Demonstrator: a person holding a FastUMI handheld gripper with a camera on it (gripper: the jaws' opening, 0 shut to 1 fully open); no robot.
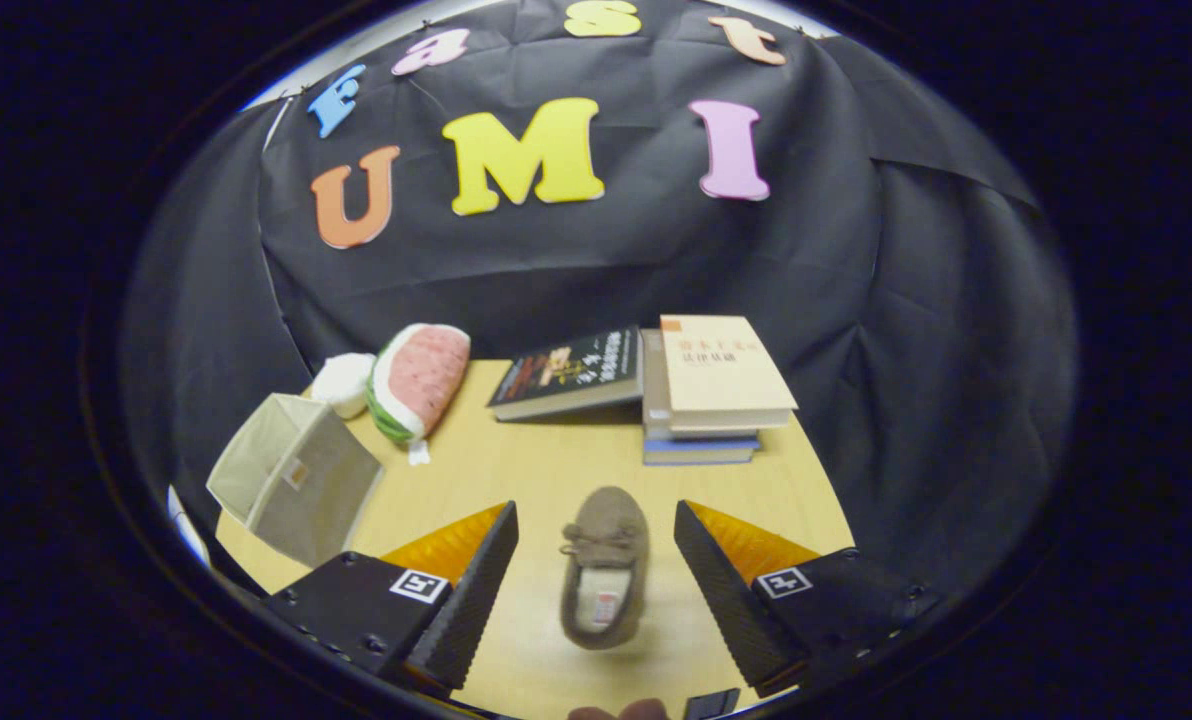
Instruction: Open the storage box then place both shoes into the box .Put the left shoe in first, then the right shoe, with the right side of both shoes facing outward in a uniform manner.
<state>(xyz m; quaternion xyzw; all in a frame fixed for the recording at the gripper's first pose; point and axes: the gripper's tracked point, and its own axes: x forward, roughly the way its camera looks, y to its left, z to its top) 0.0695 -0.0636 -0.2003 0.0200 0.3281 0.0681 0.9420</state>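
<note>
A tan moccasin shoe (604, 568) lies on the wooden table (556, 470), toe pointing away from me, directly below and between my two fingers. My gripper (596, 545) hangs open above it, the fingers standing wide on either side of the shoe without touching it. The beige fabric storage box (296, 480) stands to the left of the left finger, near the table's left edge; its top looks shut.
A watermelon-shaped plush (418, 378) and a small white plush (342, 383) lie behind the box. A dark book (568, 372) leans beside a stack of books (716, 390) at the back of the table. A fingertip (616, 712) shows at the near edge.
</note>
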